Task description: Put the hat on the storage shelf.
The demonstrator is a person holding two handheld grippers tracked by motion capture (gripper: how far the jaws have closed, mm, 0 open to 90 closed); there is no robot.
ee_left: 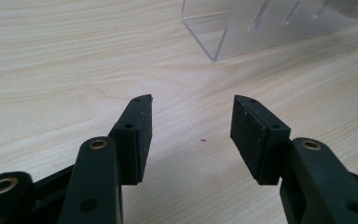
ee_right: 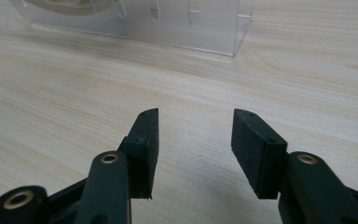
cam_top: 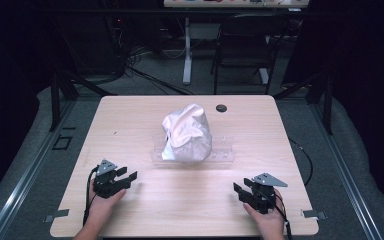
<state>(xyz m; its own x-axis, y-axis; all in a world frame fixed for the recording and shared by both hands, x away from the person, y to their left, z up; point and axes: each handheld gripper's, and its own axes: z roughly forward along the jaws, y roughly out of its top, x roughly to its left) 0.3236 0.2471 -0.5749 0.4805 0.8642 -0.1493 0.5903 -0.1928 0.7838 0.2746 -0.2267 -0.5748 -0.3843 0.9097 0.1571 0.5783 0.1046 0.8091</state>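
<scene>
1. White crumpled cloth (cam_top: 187, 132) sits on a clear acrylic stand (cam_top: 222, 155) mid-table, well ahead of our left gripper (cam_top: 126, 178) and right gripper (cam_top: 240, 189), between them; both gape empty.
2. Left gripper view: our jaws stand apart over bare wood, stand (ee_left: 242, 37) ahead-right.
3. Right gripper view: jaws apart, stand (ee_right: 191, 28) ahead. No writing legible anywhere.

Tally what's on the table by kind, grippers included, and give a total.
Grippers: 2, left gripper and right gripper, both open and empty
White crumpled bag: 1
Clear stand: 1
Black round cap: 1
Total: 5
</scene>
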